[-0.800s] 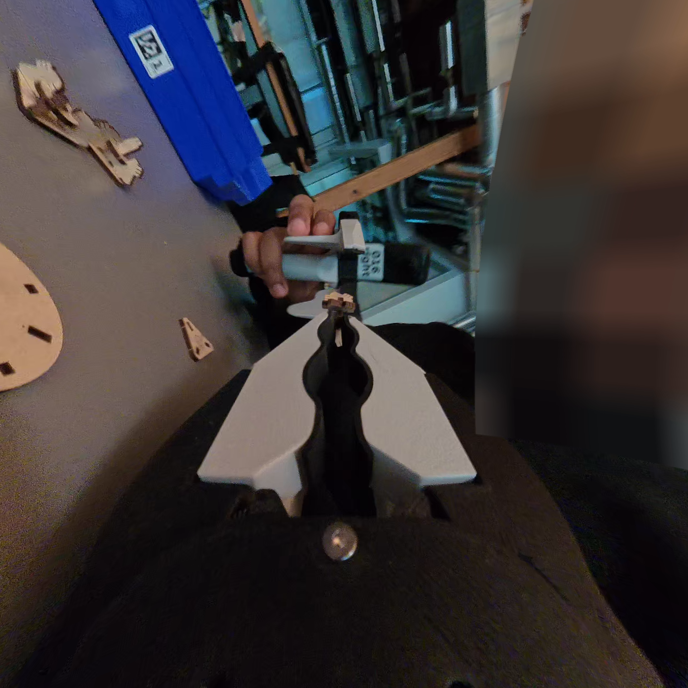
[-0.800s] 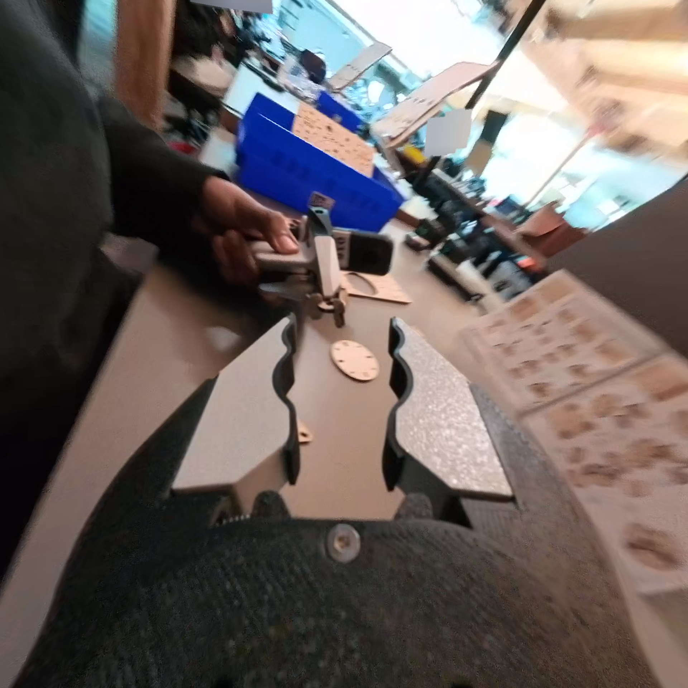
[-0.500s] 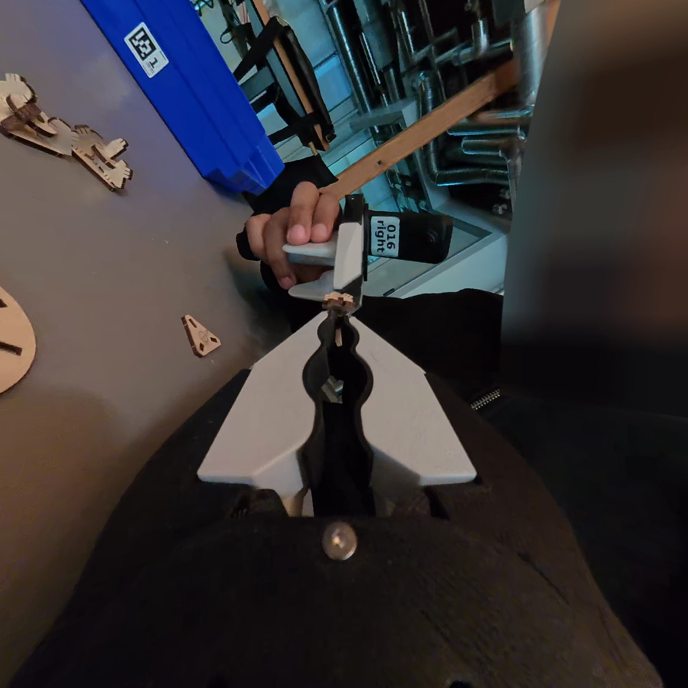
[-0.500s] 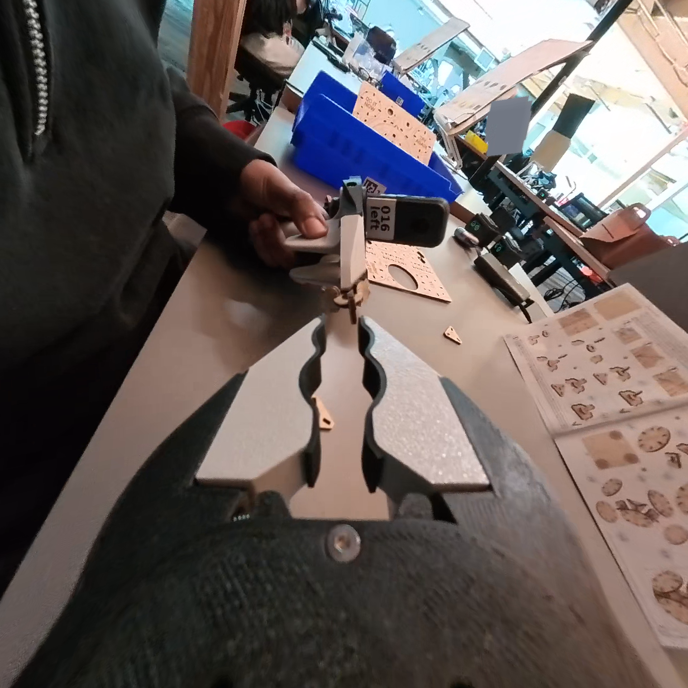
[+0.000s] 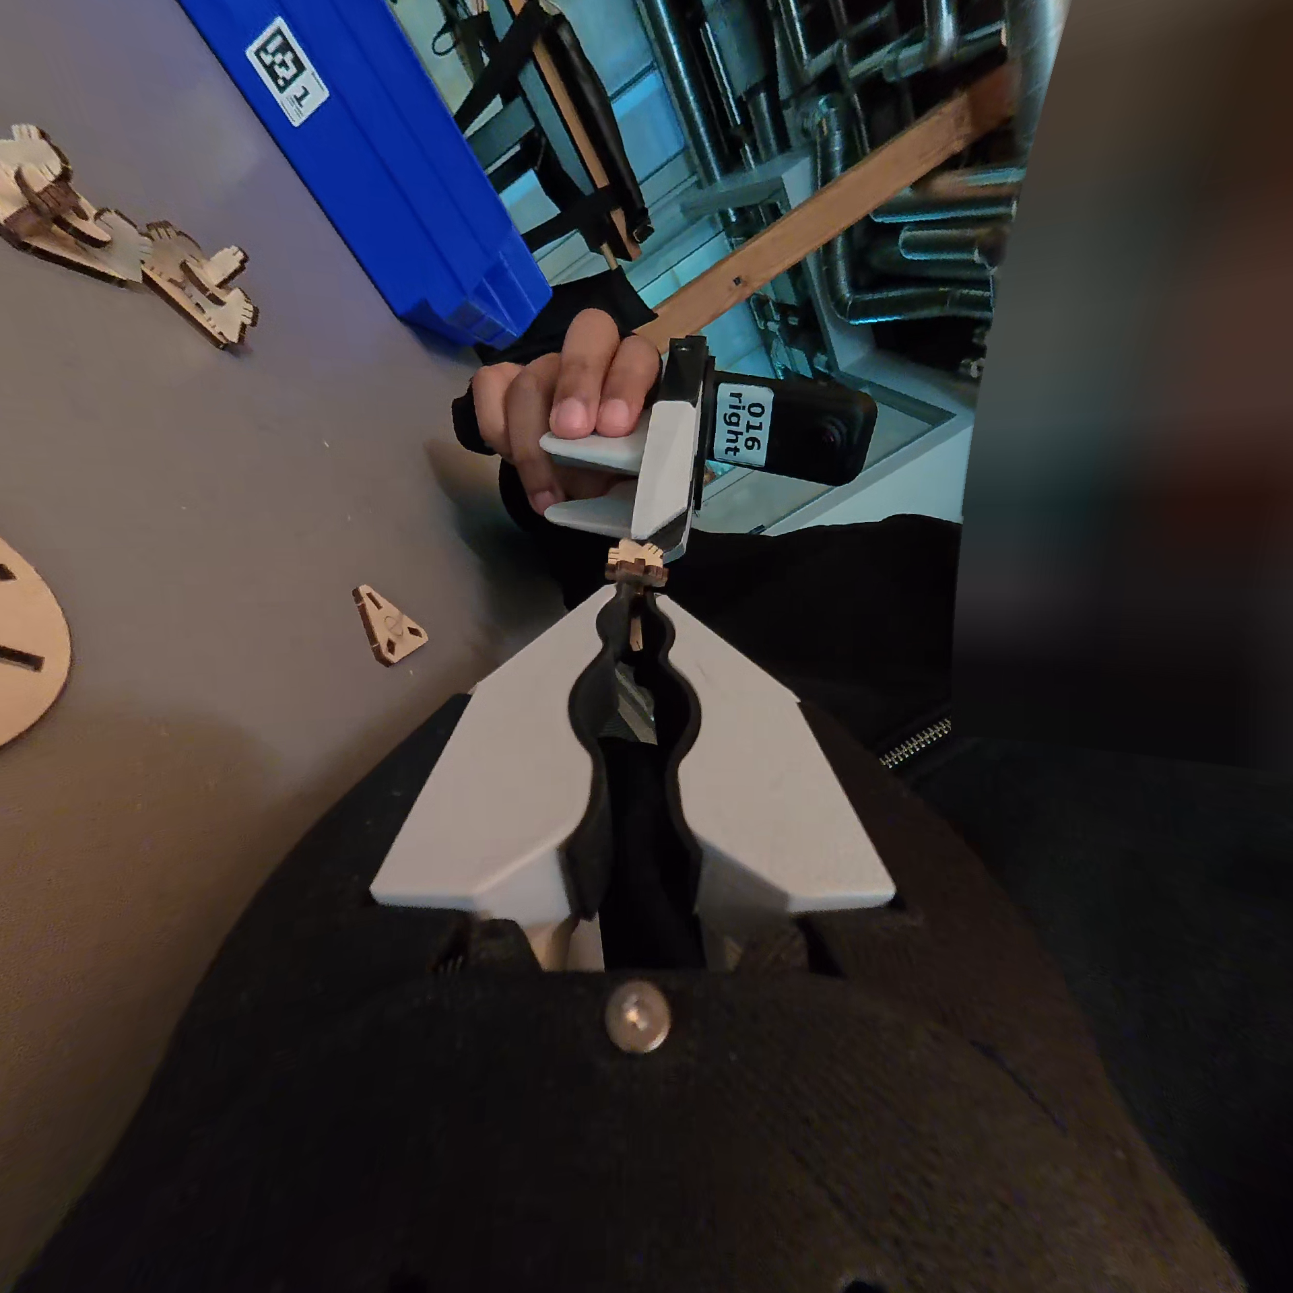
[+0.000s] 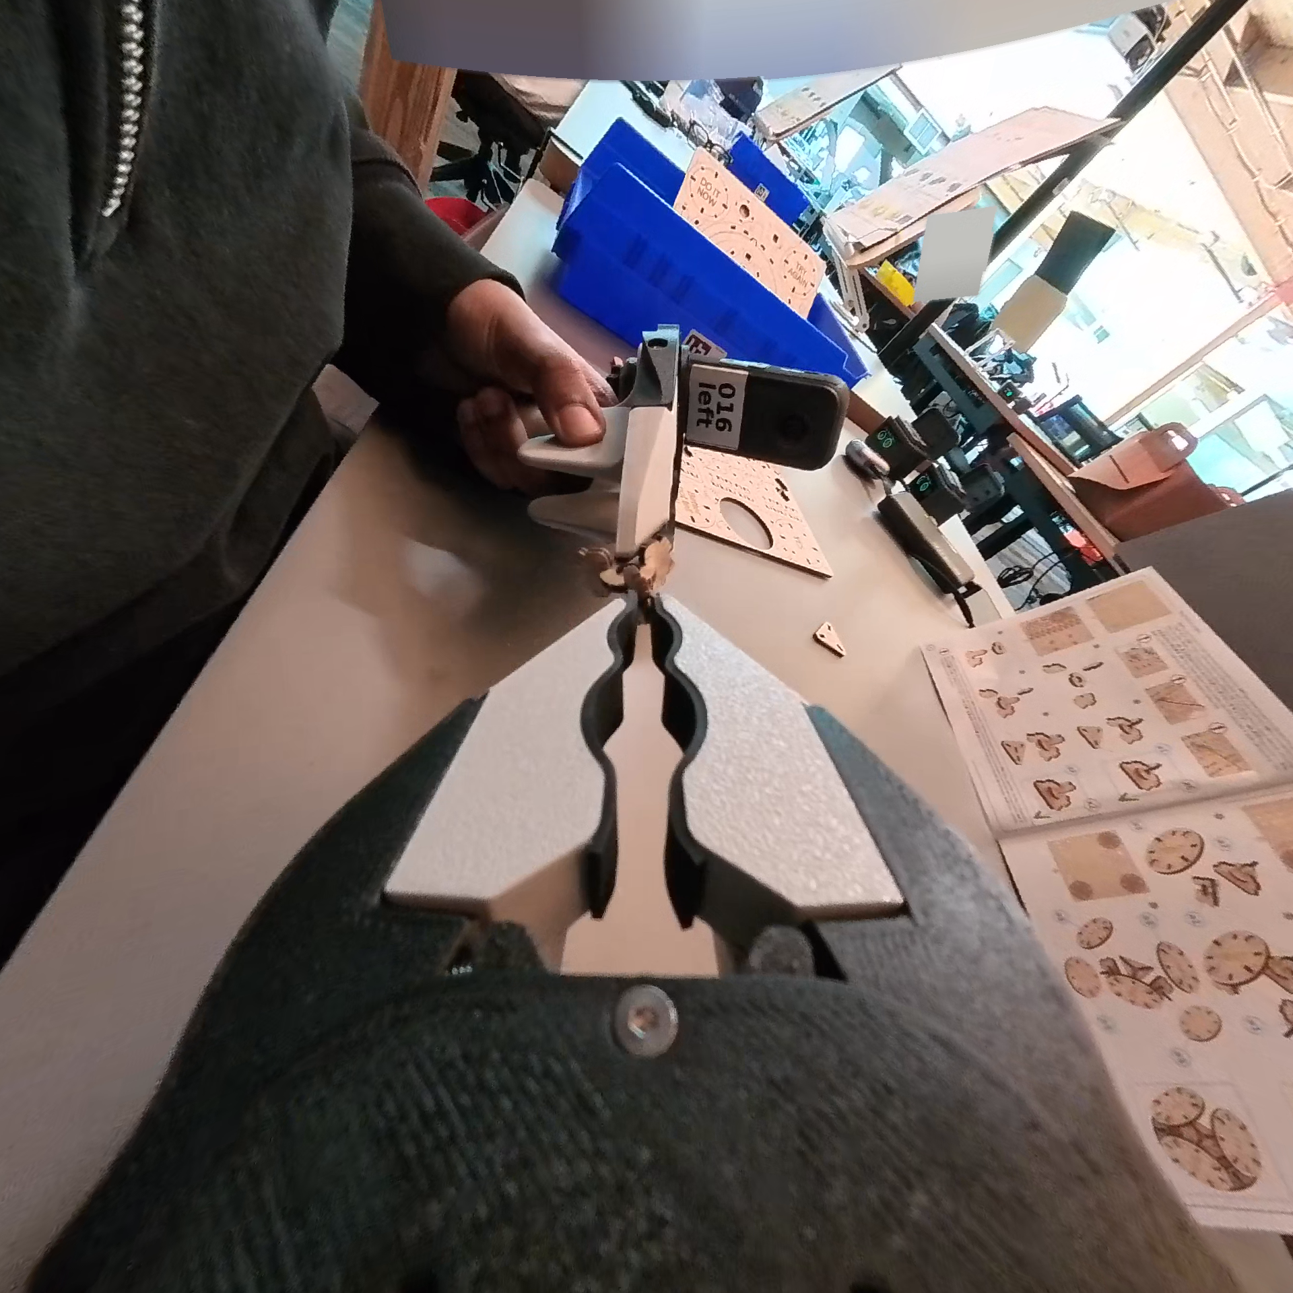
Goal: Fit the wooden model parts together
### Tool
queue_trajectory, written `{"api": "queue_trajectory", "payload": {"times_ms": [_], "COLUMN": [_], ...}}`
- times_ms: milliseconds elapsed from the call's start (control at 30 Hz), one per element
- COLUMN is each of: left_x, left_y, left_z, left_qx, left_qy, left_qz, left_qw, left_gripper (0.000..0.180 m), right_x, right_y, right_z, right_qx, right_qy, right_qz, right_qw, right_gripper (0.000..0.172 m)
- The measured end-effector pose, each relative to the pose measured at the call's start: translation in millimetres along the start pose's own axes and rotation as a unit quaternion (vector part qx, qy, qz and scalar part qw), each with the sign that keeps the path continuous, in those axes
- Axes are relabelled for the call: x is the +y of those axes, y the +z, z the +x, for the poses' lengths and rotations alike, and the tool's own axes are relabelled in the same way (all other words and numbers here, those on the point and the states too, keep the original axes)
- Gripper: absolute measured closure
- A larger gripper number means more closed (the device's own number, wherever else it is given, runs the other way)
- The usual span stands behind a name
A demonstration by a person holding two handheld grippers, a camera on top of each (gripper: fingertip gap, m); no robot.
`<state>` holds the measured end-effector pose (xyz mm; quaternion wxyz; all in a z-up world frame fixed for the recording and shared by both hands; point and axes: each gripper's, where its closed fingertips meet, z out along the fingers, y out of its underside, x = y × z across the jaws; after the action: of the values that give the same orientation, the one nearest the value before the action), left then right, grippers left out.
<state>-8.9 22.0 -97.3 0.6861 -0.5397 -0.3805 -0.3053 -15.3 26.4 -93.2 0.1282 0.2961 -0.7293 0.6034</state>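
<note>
Right wrist view: my right gripper (image 6: 640,607), spread half a second ago, now pinches the stem of the small wooden assembly (image 6: 633,570) at frame centre; my left gripper (image 5: 633,595) stays clenched on it too, both above the table (image 6: 280,630).

the left wrist view is dim and cool, with bluish light on the pipes (image 5: 825,175) behind, a dull grey table (image 5: 175,490), and a large smeared dark patch down its right edge. the right wrist view is far brighter, daylight pouring from the windows (image 6: 1154,210) at upper right until they wash out to white, with a soft glare spot on the tabletop (image 6: 434,567) and shadow under the person's sleeve (image 6: 413,294). both are wide-angle and bend straight lines near the borders, and the small wooden piece (image 6: 633,570) at the fingertips looks slightly motion-blurred in the right view.
</note>
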Motion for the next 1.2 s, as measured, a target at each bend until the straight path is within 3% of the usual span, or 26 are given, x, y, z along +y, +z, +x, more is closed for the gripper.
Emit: {"api": "queue_trajectory", "payload": {"times_ms": [700,1200], "left_x": [-5.6,-3.2], "left_y": [-0.2,-0.9], "left_z": [-10.0,-22.1], "left_qx": [-0.031,-0.069], "left_qy": [-0.022,-0.038], "left_qz": [0.030,0.026], "left_qw": [0.999,0.997], "left_gripper": [0.178,0.177], "right_x": [10.6,23.4], "right_y": [3.8,6.9], "right_z": [-2.7,-3.9], "right_qx": [0.016,0.018], "right_qy": [-0.026,0.004], "right_qz": [-0.012,-0.032], "right_qw": [0.999,0.999], "right_gripper": [0.172,0.172]}}
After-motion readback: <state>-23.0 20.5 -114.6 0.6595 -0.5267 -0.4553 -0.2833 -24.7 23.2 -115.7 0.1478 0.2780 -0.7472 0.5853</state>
